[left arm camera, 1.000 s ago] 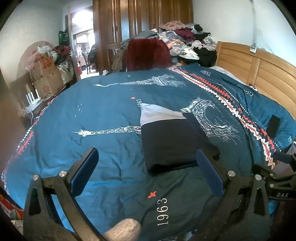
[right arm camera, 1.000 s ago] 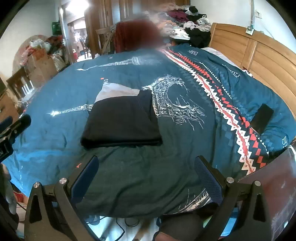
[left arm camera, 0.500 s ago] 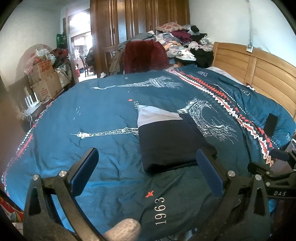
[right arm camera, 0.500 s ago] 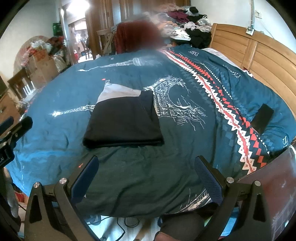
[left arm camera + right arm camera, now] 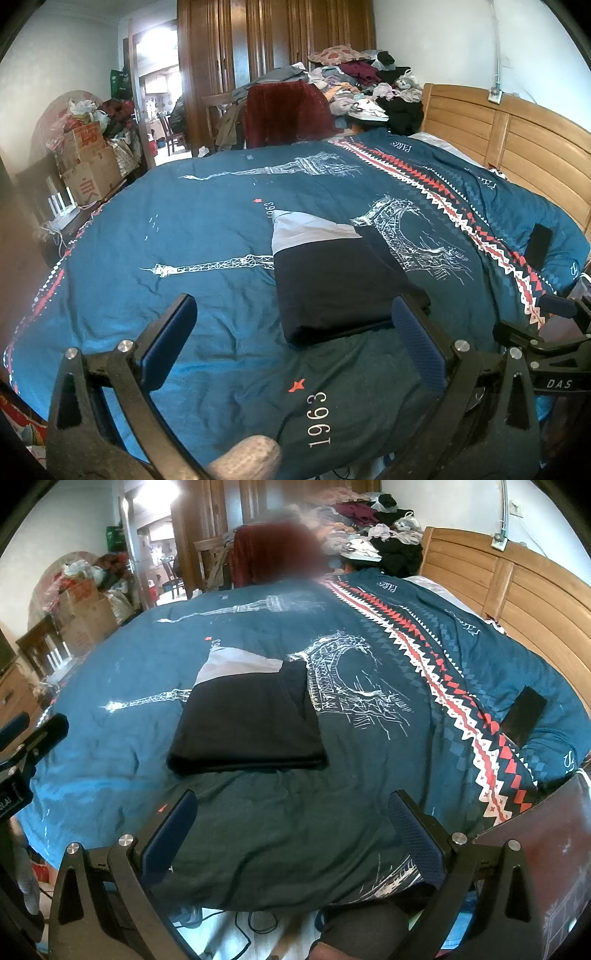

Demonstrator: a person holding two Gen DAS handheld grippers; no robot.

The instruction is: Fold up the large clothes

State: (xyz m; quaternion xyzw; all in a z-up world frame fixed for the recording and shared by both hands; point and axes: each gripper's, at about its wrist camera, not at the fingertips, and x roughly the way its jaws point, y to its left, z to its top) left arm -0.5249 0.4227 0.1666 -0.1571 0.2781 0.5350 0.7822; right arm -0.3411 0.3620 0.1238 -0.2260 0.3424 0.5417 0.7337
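**Folded garment at rest, both grippers empty above the near edge**

Left to right: cardboard boxes (image 5: 88, 166) are stacked at the far left beside the bed, well apart from the work. The left gripper (image 5: 291, 343) hangs with its jaws spread wide and nothing between them, over the teal duvet (image 5: 203, 236). Just beyond it lies the dark folded garment (image 5: 332, 284), a neat rectangle with a pale grey panel at its far end. The right gripper (image 5: 291, 830) is likewise wide apart and empty.

The fold looks finished. The risk is in any further handling: a pinch at one corner only would drag the top layer and spill the fold, and the soft quilt could be caught along with it. A dark flat object (image 5: 524, 716), possibly a phone, lies right of the garment, near the headboard (image 5: 517, 590). Nothing blocks the reach.
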